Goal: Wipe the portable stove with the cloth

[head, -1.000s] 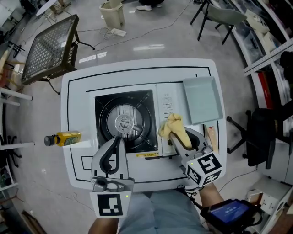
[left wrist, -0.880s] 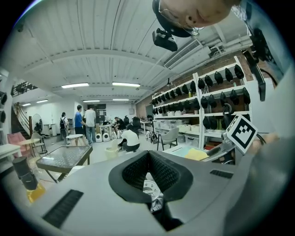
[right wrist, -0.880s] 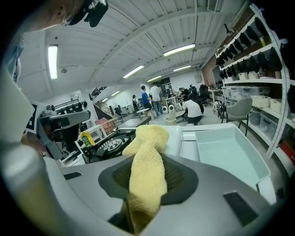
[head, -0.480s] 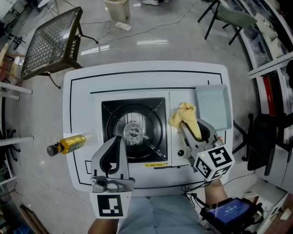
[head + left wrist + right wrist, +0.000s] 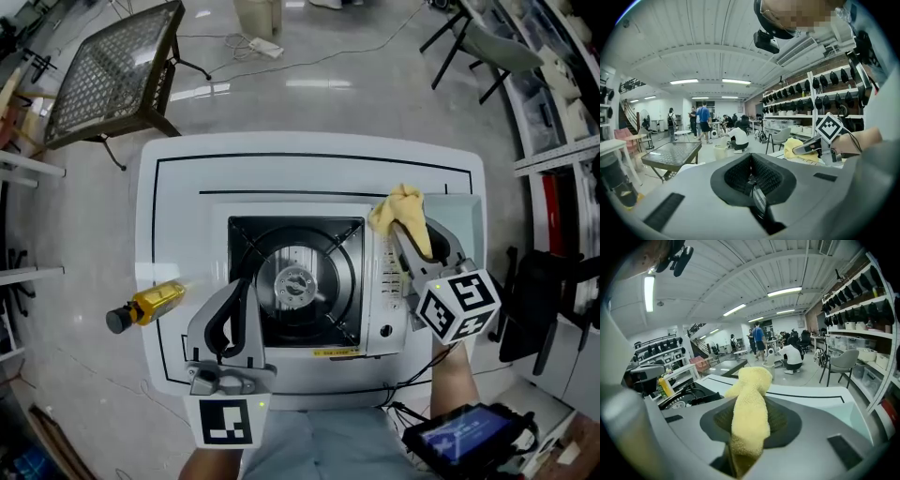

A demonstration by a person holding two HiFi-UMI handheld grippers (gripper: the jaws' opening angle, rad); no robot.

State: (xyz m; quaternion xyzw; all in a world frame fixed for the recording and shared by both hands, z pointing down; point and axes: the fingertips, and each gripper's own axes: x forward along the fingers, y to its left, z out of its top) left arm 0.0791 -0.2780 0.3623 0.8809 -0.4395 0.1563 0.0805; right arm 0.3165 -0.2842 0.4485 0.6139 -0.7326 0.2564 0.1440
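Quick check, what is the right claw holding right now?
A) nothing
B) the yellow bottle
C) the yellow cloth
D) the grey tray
C: the right claw is shut on the yellow cloth, which bunches up past its tips in the right gripper view.

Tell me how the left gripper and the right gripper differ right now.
The right gripper is clamped on the yellow cloth; the left gripper has its jaws together on nothing. The left gripper sits at the left edge of the stove's black burner well; the right gripper is over the stove's white right side. Both point toward the far edge of the table.
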